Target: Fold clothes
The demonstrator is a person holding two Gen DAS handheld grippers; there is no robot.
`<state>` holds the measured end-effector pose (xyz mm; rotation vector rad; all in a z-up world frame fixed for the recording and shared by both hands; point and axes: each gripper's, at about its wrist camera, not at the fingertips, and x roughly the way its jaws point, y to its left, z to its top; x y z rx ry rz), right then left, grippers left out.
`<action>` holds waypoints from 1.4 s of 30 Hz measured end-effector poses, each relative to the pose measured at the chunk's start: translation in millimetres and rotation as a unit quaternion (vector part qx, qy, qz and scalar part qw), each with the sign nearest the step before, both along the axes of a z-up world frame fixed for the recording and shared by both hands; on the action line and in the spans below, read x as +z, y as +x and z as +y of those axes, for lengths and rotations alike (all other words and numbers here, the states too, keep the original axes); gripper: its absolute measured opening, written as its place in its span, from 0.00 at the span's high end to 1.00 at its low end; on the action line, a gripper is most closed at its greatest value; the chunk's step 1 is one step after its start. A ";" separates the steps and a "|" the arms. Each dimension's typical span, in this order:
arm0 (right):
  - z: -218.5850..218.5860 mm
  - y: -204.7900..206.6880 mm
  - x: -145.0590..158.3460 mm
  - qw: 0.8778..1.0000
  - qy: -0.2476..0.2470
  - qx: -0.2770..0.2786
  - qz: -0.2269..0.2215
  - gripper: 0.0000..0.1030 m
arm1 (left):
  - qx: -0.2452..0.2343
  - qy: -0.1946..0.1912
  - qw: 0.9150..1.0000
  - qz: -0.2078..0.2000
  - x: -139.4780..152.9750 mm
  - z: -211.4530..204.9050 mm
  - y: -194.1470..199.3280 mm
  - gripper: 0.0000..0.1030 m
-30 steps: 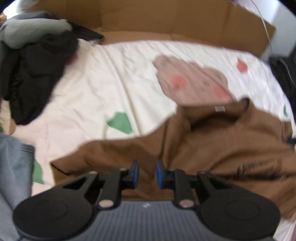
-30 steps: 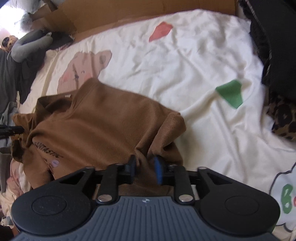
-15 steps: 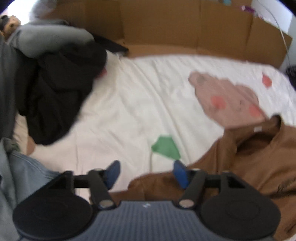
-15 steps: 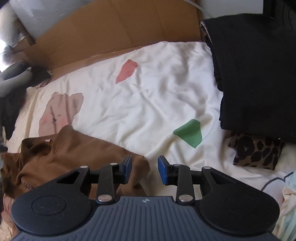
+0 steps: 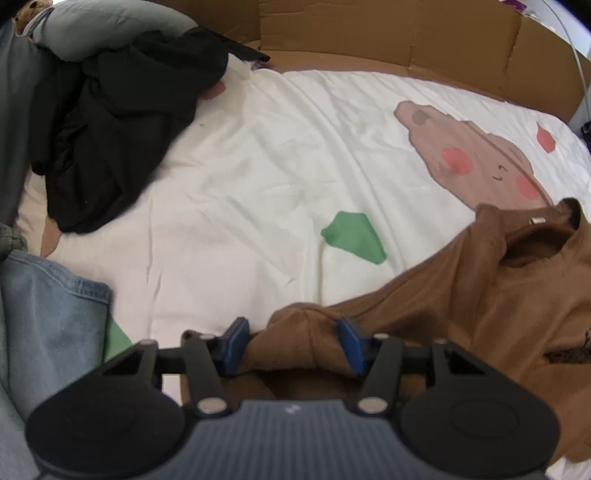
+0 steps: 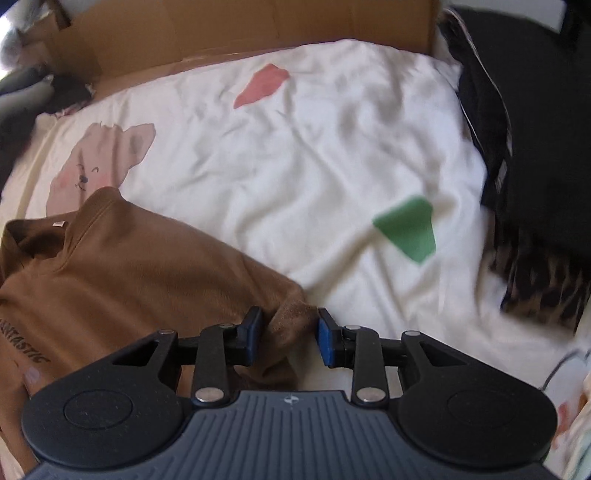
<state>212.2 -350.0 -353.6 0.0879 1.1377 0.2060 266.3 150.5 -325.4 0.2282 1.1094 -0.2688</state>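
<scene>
A white bed sheet (image 5: 258, 192) covers the bed, creased in long soft folds and printed with a pinkish-brown bear face (image 5: 476, 162), a green patch (image 5: 352, 236) and a small red patch (image 5: 546, 139); in the right wrist view the same sheet (image 6: 314, 155) shows the bear (image 6: 99, 162), a red patch (image 6: 262, 88) and a green patch (image 6: 408, 230). A cardboard wall (image 5: 388, 33) stands along the far edge of the bed. A brown sweatshirt (image 5: 480, 295) lies on the near part of the sheet, its collar toward the bear and black lettering on its chest. The left tongs (image 5: 291, 345) stand about half open and are closing, with a bunched sleeve end of the sweatshirt between the blue pads; the left pad seems to touch the cloth, and the right pad lies against it, though whether they press is hard to tell. The right tongs (image 6: 290, 334) are partly open around the other sleeve end (image 6: 291, 317); cloth fills the gap and meets the right pad, with a slim gap at the left pad. In the left wrist view a heap of black clothing (image 5: 122, 122) and a grey garment (image 5: 110, 29) lie at the far left corner, and blue denim (image 5: 48, 314) lies at the near left. In the right wrist view a black folded stack (image 6: 535, 129) sits at the right edge over a leopard-print piece (image 6: 543, 288).
</scene>
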 end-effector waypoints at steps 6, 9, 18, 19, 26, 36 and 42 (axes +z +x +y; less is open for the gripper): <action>0.0 -27.1 -0.8 1.000 -0.013 0.016 0.005 0.64 | -0.002 0.006 1.000 -0.005 -0.9 -2.9 -2.7 0.45; -1.2 -27.3 3.7 1.000 -0.015 0.021 0.015 0.64 | -0.005 0.010 1.000 -0.007 -1.5 -4.4 -4.8 0.45; -13.0 -12.0 33.6 1.000 0.000 0.021 -0.020 0.63 | -0.016 0.015 1.000 -0.008 -0.7 -4.2 -5.8 0.45; -16.0 -6.7 34.7 1.000 0.004 0.017 -0.024 0.64 | -0.016 0.016 1.000 -0.008 -0.9 -4.2 -5.3 0.45; -21.0 24.2 6.7 0.998 0.062 0.007 0.014 0.76 | -0.013 0.015 1.000 -0.010 0.6 -3.6 -5.7 0.47; -4.9 18.5 0.4 0.998 0.031 0.048 0.022 0.89 | -0.031 -0.021 0.999 -0.025 21.2 5.0 -7.9 0.54; -1.0 16.0 -0.7 0.997 0.018 0.065 0.020 0.92 | -0.075 -0.018 0.997 -0.017 33.3 3.7 7.0 0.54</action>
